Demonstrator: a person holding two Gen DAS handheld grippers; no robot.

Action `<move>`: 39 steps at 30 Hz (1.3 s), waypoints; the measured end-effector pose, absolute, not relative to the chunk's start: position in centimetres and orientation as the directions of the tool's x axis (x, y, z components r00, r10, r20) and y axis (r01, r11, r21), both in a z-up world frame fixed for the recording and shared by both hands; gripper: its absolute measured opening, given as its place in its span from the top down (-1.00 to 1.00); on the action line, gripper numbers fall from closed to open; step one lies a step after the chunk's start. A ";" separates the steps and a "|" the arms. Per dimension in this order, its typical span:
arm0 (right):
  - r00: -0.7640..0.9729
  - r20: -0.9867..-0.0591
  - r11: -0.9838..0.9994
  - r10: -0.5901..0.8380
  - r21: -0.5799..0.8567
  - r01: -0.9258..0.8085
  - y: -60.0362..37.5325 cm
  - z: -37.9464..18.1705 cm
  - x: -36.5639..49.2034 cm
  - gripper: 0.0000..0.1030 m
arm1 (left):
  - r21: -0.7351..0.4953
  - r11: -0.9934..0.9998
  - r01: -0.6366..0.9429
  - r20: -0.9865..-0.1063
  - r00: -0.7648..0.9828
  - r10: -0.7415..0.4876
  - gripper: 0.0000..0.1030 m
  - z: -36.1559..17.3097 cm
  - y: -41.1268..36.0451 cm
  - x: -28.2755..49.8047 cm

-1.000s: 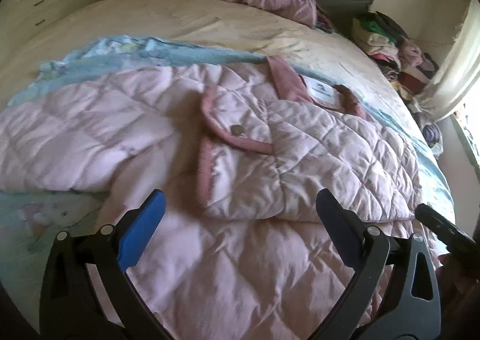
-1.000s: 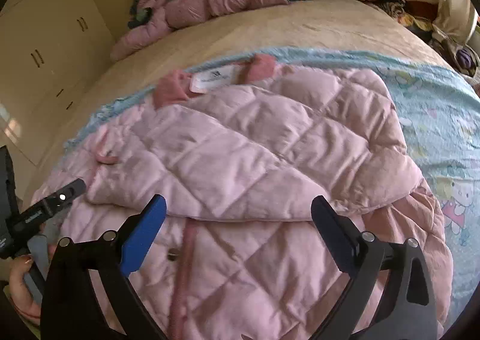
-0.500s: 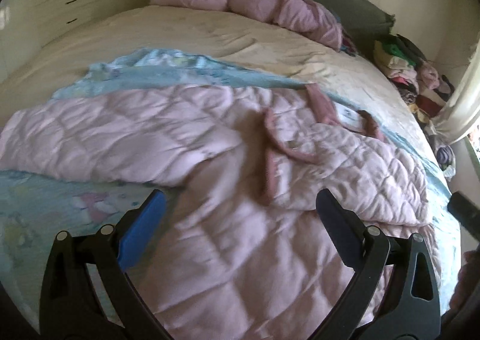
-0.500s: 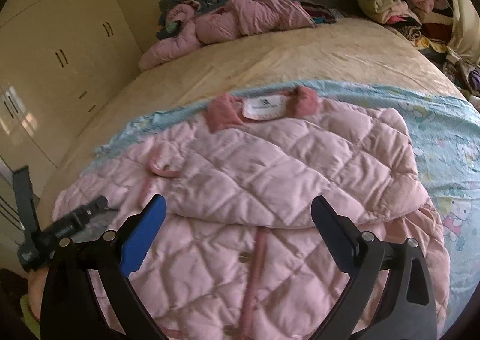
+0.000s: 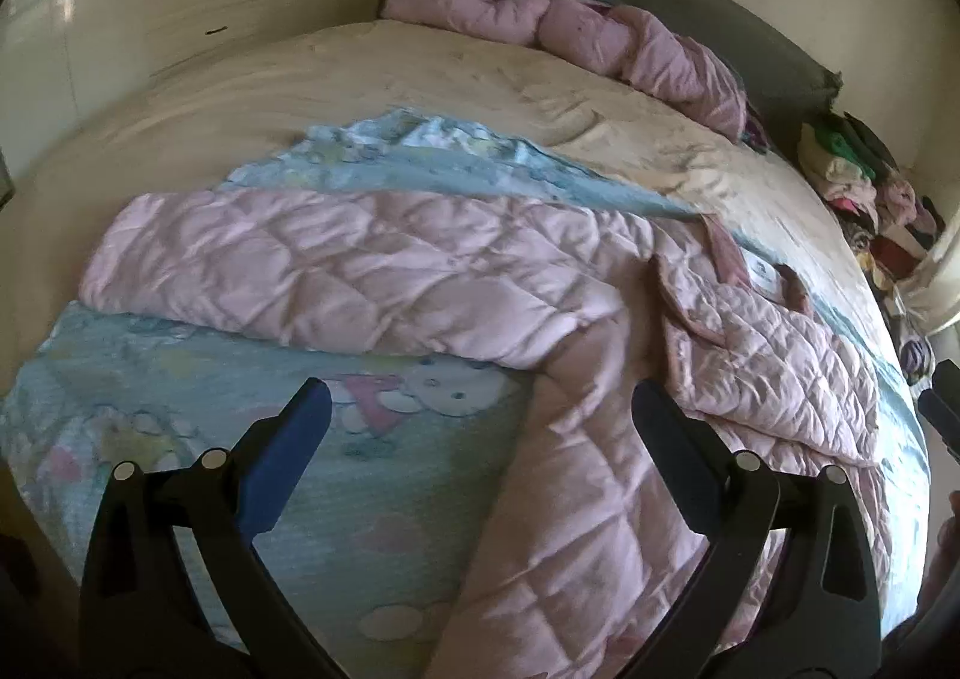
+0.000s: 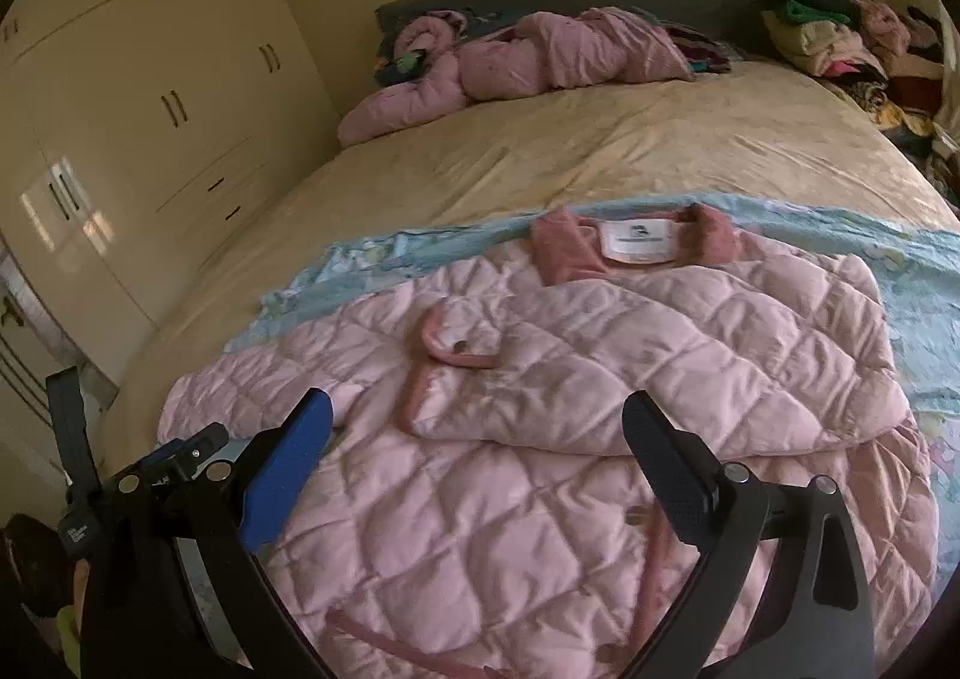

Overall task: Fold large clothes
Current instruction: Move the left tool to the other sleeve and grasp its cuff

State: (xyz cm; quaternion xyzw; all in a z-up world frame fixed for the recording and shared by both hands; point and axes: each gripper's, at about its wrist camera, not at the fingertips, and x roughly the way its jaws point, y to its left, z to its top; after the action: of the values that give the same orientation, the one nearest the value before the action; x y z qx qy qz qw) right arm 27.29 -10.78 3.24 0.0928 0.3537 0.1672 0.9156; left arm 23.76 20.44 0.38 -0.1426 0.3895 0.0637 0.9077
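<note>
Pink quilted jacket [image 6: 600, 379] lies on the blue sheet [image 5: 360, 499], collar toward the headboard; right sleeve folded across chest, left sleeve outstretched; left gripper [image 5: 480, 427] and right gripper [image 6: 477, 427] both agape, empty.

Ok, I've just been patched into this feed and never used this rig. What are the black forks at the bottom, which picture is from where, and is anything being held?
No robot here: a person carries a handheld two-finger gripper in each hand, each with a fisheye camera looking along its jaws. The forks are those jaws. One picture is from the left gripper, the other from the right gripper. Both stand open and hold nothing. On the bed a pink quilted jacket lies on a blue cartoon blanket, one sleeve folded across its front, the other sleeve stretched out sideways. Another pink garment lies by the headboard, with stacked clothes beside the bed.
</note>
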 end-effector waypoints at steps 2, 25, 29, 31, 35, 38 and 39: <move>0.691 -0.616 0.925 0.379 0.280 -0.257 -9.5 3.5 27.3 -0.88 | -0.211 0.948 -0.237 -0.724 0.690 0.011 -0.82 0.5 21.3 23.4; 0.578 -0.679 0.872 0.453 0.202 -0.446 3.9 0.0 27.7 -0.88 | -0.308 0.849 -0.430 -0.757 0.651 0.055 -0.82 -4.5 33.1 22.2; 0.555 -0.691 0.860 0.463 0.197 -0.471 5.4 -0.9 27.7 -0.88 | -0.333 0.821 -0.463 -0.753 0.655 0.064 -0.82 -5.4 35.5 22.9; 0.543 -0.699 0.856 0.466 0.201 -0.476 6.0 -1.4 27.7 -0.88 | -0.343 0.807 -0.480 -0.757 0.650 0.065 -0.82 -6.0 36.7 23.3; 0.527 -0.709 0.856 0.469 0.218 -0.469 6.1 -2.3 27.9 -0.88 | -0.375 0.771 -0.514 -0.772 0.634 0.047 -0.82 -7.6 39.1 24.1; 0.522 -0.718 0.863 0.461 0.227 -0.451 5.5 -3.0 28.2 -0.88 | -0.379 0.751 -0.541 -0.779 0.625 0.057 -0.82 -8.6 40.7 24.8; 0.520 -0.722 0.868 0.456 0.231 -0.440 5.1 -3.2 28.3 -0.88 | -0.388 0.743 -0.545 -0.779 0.625 0.051 -0.82 -8.9 41.1 24.9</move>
State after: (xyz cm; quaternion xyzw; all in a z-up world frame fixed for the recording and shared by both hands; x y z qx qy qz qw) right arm 28.30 5.10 -3.16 0.0096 0.4167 0.2571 0.8719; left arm 24.92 41.13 -8.93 -0.3122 0.3957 0.1762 0.8455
